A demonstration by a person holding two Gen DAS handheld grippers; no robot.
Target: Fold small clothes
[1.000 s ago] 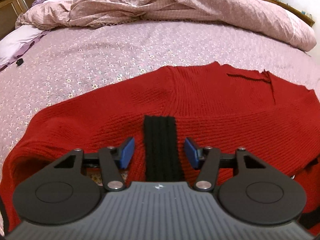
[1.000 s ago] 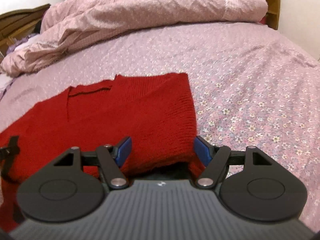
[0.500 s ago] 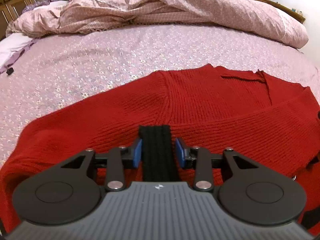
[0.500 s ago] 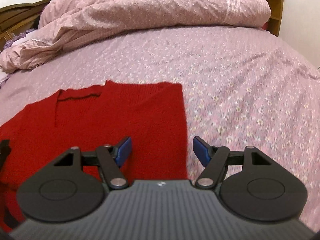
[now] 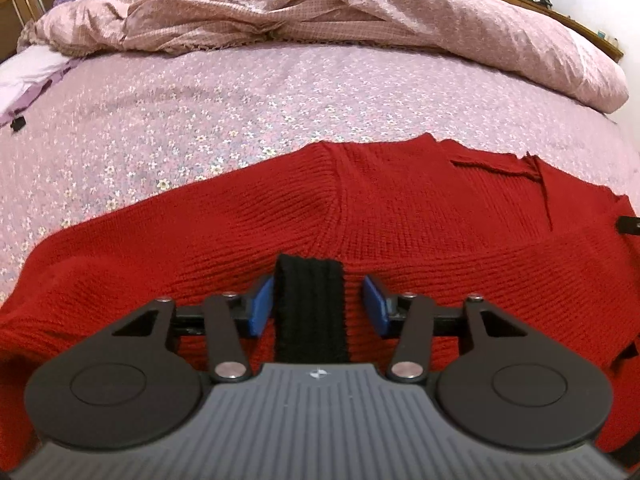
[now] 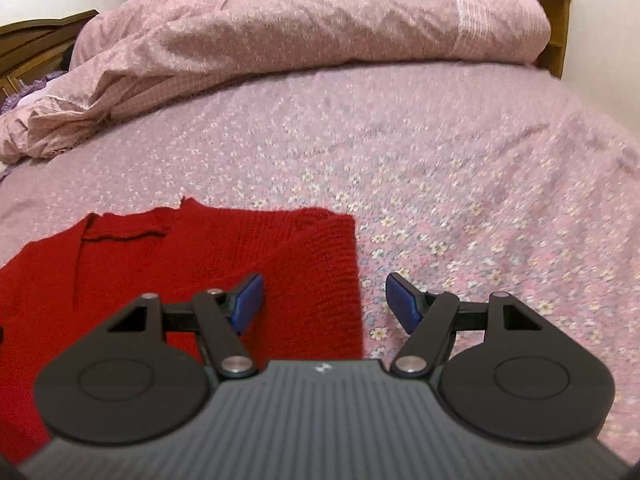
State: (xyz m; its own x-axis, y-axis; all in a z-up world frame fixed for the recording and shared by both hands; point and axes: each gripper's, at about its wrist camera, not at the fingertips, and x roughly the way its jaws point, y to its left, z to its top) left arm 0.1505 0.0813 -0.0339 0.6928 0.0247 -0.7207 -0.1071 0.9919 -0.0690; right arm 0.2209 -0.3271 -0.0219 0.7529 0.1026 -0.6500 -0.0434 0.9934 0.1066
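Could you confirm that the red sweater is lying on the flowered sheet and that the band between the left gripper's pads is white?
Not quite: the band between the left gripper pads is black, as the left wrist view shows. The red sweater does lie on the flowered sheet.

right claw [image 6: 323, 300] open, nothing between pads | red sweater [image 6: 192, 264] flat on bed [image 6: 460, 168], its right edge under the claw | duvet [image 6: 300, 40] bunched far ahead
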